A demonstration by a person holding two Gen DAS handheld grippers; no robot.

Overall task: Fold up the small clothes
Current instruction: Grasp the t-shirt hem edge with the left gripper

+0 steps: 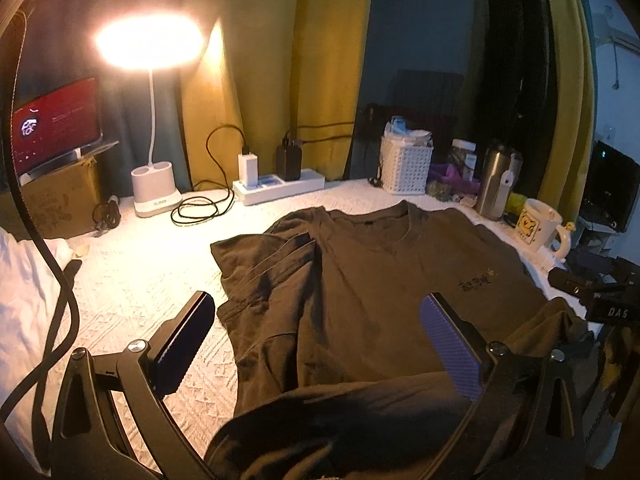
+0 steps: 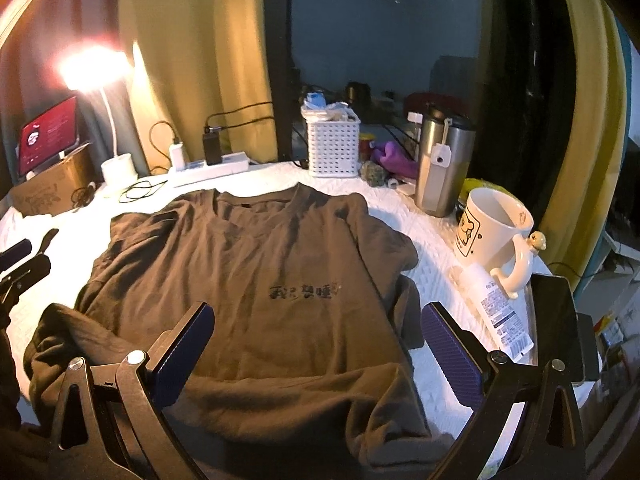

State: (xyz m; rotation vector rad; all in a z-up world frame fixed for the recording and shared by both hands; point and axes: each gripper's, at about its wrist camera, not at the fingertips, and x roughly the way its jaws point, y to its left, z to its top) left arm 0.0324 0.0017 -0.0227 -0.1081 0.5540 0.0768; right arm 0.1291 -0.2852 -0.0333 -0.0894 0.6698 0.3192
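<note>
Left gripper (image 1: 318, 340) jaws wide, empty, above brown T-shirt (image 1: 380, 280). Right gripper (image 2: 318, 344) jaws wide, empty, over shirt's lower half. Shirt spread face up on white textured cover (image 2: 420, 216), hem bunched nearest, left sleeve folded inward. Mug (image 2: 494, 230) and steel tumbler (image 2: 440, 164) beside shirt's right. Farther: white basket (image 2: 333, 148), power strip (image 1: 280, 188), lit lamp (image 1: 154, 120).

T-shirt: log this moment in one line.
T-shirt: flat, bottom hem folded up | left tool: open, empty | right tool: open, empty
</note>
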